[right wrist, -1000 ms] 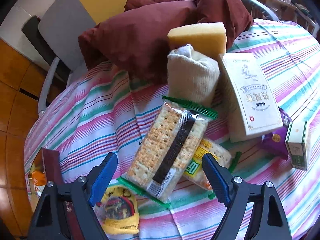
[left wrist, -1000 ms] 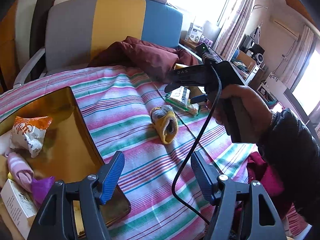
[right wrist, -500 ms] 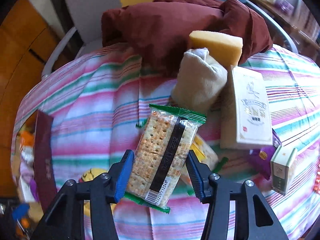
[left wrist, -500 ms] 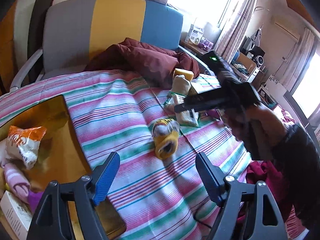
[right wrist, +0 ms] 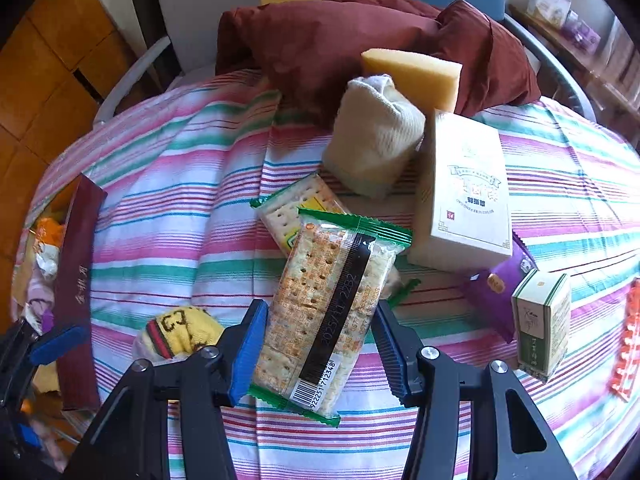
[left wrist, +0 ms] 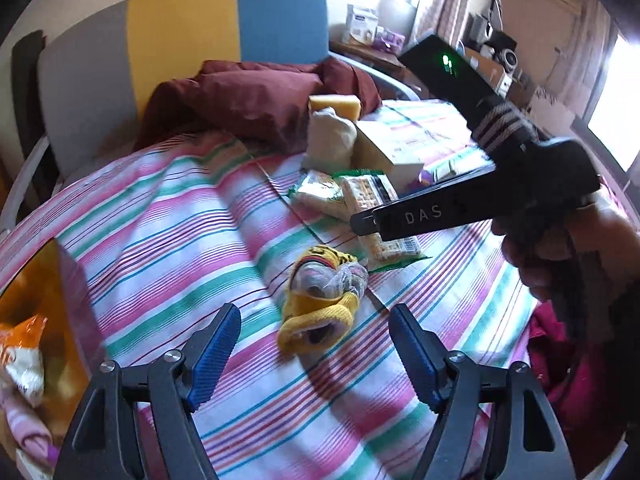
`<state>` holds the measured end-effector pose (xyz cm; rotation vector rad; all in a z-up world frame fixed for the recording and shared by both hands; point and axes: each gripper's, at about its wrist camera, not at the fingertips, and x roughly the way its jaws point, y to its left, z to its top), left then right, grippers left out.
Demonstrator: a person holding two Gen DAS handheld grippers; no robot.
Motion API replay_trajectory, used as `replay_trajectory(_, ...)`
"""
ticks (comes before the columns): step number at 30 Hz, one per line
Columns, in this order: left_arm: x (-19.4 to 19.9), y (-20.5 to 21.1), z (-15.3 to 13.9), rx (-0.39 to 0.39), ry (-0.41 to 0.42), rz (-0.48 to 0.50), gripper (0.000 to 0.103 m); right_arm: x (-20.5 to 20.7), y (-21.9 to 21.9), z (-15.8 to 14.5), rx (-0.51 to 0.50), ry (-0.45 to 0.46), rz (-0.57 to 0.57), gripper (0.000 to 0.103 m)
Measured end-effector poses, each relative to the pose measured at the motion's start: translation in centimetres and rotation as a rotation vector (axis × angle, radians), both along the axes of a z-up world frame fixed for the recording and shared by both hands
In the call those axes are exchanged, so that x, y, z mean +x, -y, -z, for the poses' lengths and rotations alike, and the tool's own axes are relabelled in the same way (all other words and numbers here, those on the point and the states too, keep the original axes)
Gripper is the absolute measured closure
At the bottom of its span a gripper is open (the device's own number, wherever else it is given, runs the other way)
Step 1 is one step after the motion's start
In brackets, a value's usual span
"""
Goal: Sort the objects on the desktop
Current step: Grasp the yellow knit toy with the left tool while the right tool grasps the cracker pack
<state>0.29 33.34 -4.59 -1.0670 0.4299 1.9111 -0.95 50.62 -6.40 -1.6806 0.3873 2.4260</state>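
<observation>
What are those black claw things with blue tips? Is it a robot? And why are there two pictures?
No robot: a person holds one pair of tongs in each hand, and each has a camera looking along its blue tips. One picture comes from the left tongs, whose jaws are closing with nothing between them, above a yellow sock. You also see the person's hand holding the other tool. The other picture comes from the right tongs, clamped on a cracker packet. On the striped cloth lie another cracker packet, a cream sock, a yellow sponge, a white box and a small green box.
</observation>
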Motion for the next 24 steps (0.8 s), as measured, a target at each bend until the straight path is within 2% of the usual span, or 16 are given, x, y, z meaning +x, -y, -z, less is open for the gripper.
replay_trajectory(4,-0.1,-1.1,0.7,0.0,0.009,0.031,0.028,-0.1,-0.3,0.1,-0.01,0.004,0.007,0.049)
replay_trajectory(7,-0.4,-2.2,1.6,-0.019,0.015,0.038,0.032,-0.2,-0.5,0.1,-0.013,0.005,0.008,0.049)
replay_trajectory(12,-2.0,-3.0,3.8,-0.04,0.096,-0.001,0.04,-0.3,-0.5,0.2,0.005,0.009,0.003,0.049)
replay_trajectory(16,-3.1,-2.7,5.7,-0.029,0.186,-0.045,0.04,-0.6,0.0,0.4,0.047,0.022,-0.016,0.049)
replay_trajectory(18,-3.3,-2.4,5.9,0.002,0.194,-0.05,0.039,-0.7,-0.1,0.4,0.053,0.022,-0.02,0.049)
replay_trajectory(24,-3.7,-2.2,6.6,0.027,0.236,-0.053,0.038,-0.8,-0.3,0.9,0.062,0.045,-0.02,0.05)
